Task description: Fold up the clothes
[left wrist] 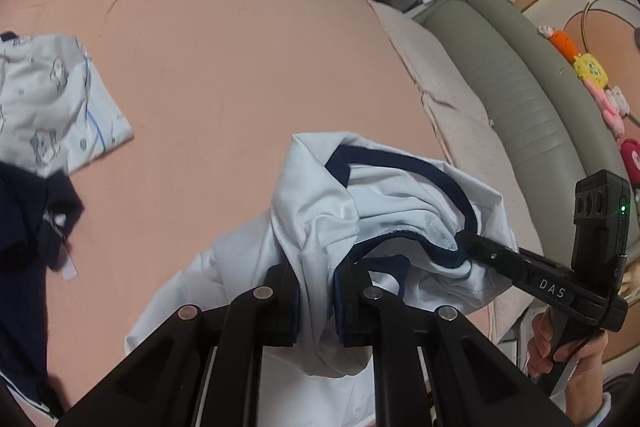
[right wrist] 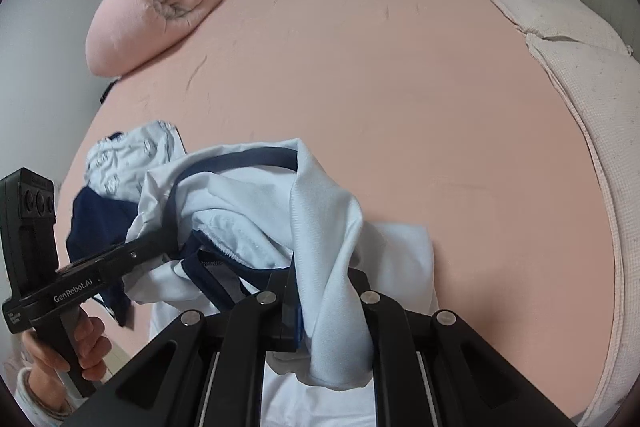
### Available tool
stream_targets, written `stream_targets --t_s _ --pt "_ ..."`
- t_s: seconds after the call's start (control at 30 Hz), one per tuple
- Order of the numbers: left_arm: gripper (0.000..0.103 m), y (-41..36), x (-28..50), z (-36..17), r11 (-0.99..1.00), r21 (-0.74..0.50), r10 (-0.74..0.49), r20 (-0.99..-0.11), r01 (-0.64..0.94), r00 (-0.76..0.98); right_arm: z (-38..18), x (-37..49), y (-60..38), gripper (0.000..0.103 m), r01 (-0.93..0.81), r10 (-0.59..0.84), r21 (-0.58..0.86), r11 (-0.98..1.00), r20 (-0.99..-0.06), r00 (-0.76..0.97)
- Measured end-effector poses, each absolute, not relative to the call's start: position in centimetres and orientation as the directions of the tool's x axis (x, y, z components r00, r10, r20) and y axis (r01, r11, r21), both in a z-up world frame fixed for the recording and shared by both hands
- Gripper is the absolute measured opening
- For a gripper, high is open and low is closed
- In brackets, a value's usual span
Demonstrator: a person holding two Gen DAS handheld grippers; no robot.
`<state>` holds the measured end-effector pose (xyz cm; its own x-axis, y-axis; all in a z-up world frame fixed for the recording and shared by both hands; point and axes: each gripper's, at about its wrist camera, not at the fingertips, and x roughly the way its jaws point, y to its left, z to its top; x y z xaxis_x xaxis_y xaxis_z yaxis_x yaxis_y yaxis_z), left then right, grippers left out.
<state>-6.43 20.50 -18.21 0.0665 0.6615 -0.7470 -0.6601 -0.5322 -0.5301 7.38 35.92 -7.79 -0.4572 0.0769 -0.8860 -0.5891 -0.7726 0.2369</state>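
The left gripper (left wrist: 316, 307) is clamped on a bunched fold of the pale blue shirt (left wrist: 320, 195), cloth pinched between its two black fingers, and the right gripper (right wrist: 332, 307) is likewise closed on another fold of the same shirt, close to its navy-trimmed neckline (right wrist: 240, 163). In the left wrist view the right gripper shows at the lower right, its tip buried in the cloth by the trim; in the right wrist view the left gripper comes in from the lower left, a hand (right wrist: 80, 343) round its handle. The two grips sit near each other, so the shirt hangs crumpled between and below them, its lower part trailing onto the pink bed (right wrist: 400, 67) just in front of the person. The open stretch of bed lies ahead of both grippers, and that is where the shirt needs to go. I judge the coming move turns on drawing the two grips apart sideways so the neckline edge runs straight between them, then laying the body flat forward. The patterned garment (left wrist: 52, 99) and a dark navy garment (left wrist: 24, 227) lie off to the left, nearer the left gripper, and should be kept clear of.
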Motion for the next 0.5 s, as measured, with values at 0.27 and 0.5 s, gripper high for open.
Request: stream_targets --t_s 0.27,0.5 --pt "0.01 20.3 -5.4 -17.9 -0.483 -0.499 0.668 -0.742 -0.72 0.066 -9.4 10.0 34.0 0.009 -0.541 0.04 0.244 -0.804 -0.887 -0.46" --pt "0.011 18.4 -1.5 -16.5 -0.391 -0.286 0.681 -0.729 -0.875 -0.066 -10.3 12.8 33.6 0.009 -0.536 0.077 0.297 -0.79 -0.819 -0.568"
